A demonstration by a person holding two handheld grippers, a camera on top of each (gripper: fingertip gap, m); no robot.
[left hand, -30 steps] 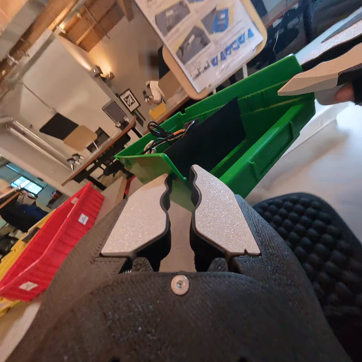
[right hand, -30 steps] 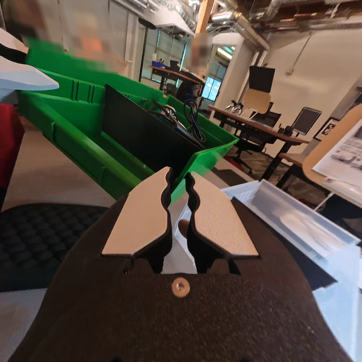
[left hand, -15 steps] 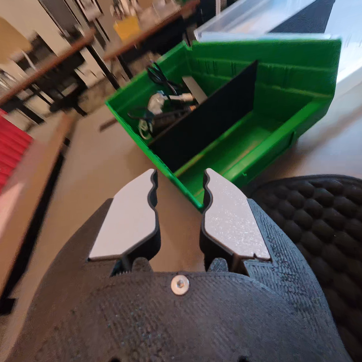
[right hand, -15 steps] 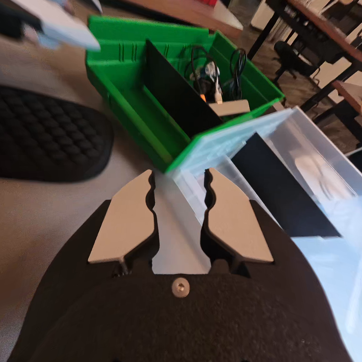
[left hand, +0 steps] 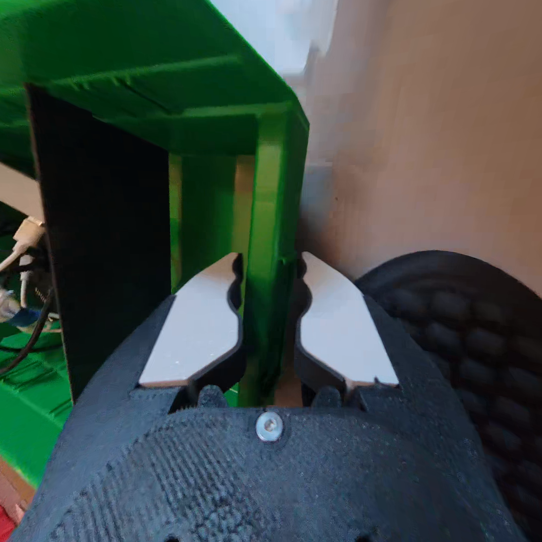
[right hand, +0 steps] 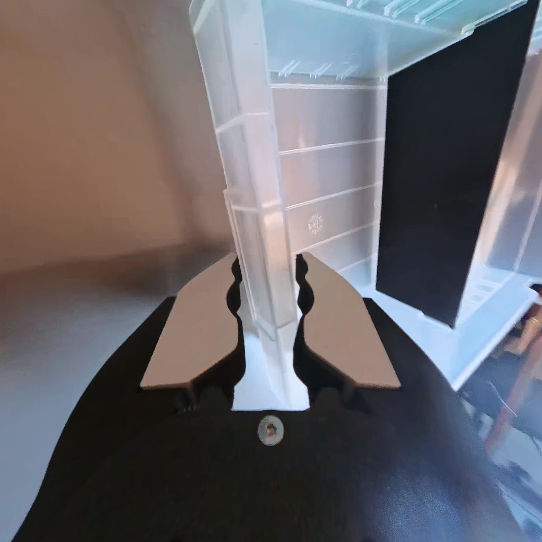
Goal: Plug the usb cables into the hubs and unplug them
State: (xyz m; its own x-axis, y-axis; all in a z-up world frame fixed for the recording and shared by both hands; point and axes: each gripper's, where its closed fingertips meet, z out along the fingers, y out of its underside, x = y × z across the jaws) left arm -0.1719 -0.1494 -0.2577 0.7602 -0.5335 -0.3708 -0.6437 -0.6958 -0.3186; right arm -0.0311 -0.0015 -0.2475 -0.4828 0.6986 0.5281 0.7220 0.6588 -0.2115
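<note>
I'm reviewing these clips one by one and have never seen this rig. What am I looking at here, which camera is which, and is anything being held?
There is no robot arm: a person holds a two-finger gripper in each hand, and each carries a camera looking along its fingers. In the left wrist view, the left gripper straddles a side wall of a green bin, fingers open on either side. A black divider splits the bin; usb cables lie beyond it. A black bumpy mat lies beside it on the table. In the right wrist view, the right gripper likewise straddles a clear bin's wall. Neither visibly clamps yet.
</note>
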